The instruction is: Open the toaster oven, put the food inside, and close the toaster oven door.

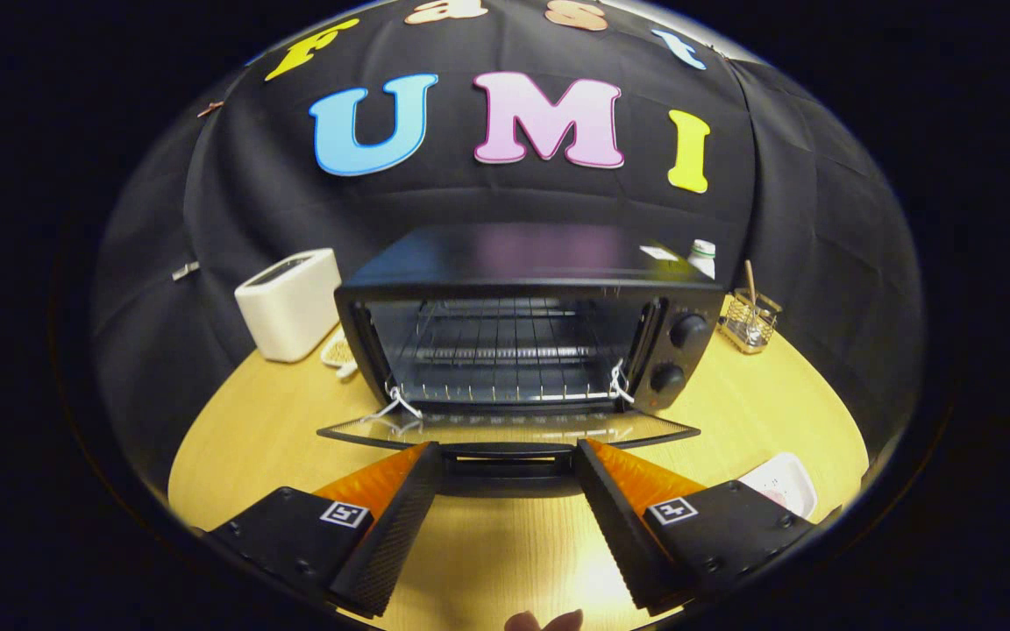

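A black toaster oven (pixel 522 263) stands on the wooden table with its glass door (pixel 505 429) folded down flat toward me. Its wire rack (pixel 505 350) is bare inside. The door's black handle (pixel 505 464) lies between my fingertips, and my gripper (pixel 505 456) is open, its fingers spread to either side of the handle without pressing on it. Two round knobs (pixel 685 333) sit on the oven's right panel. A white dish (pixel 785 482) with something pale pink in it peeks out beyond the right finger.
A white toaster (pixel 290 302) stands left of the oven, with a small pale item beside it. A wire holder (pixel 750 320) and a white bottle (pixel 702 256) sit to the oven's right. Bare wooden table (pixel 505 561) lies below my fingers.
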